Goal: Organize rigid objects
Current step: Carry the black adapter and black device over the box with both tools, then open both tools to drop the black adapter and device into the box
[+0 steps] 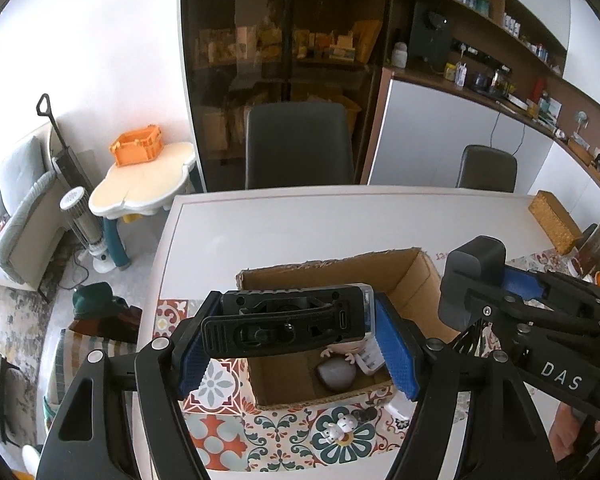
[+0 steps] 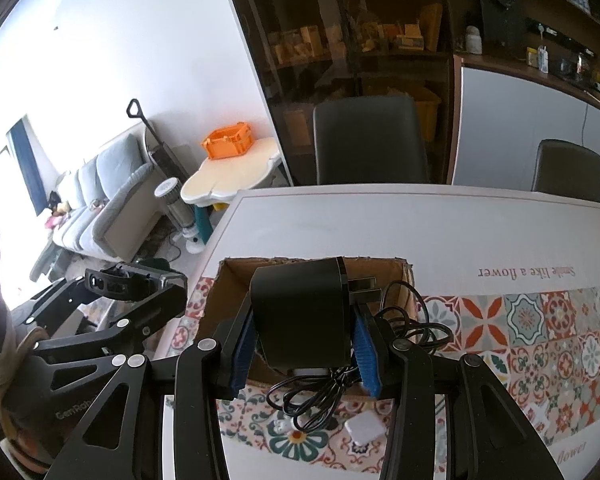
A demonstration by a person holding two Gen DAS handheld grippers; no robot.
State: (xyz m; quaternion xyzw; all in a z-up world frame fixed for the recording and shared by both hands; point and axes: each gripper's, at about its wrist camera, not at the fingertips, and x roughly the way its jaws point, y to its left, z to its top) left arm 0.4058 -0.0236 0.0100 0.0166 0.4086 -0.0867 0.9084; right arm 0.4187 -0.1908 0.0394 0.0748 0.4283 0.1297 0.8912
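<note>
My left gripper [image 1: 296, 344] is shut on a black flat gadget with a belt clip and a charging port [image 1: 288, 322], held crosswise above the near left part of an open cardboard box [image 1: 416, 276]. In the box lie a grey rounded thing [image 1: 336, 376] and a white item. My right gripper [image 2: 306, 356] is shut on a black power adapter [image 2: 304, 312] whose tangled black cable [image 2: 320, 396] hangs below it, over the same box [image 2: 400, 276]. In the left wrist view the right gripper with the adapter [image 1: 474, 272] sits to the right of the box.
The box stands on a patterned runner [image 2: 540, 328] on a white table [image 2: 420, 224]. A small white figurine [image 1: 340, 430] and a white charger [image 2: 364, 430] lie on the runner near the front. A woven box [image 1: 554, 222] sits far right. Two dark chairs [image 1: 298, 144] stand behind the table.
</note>
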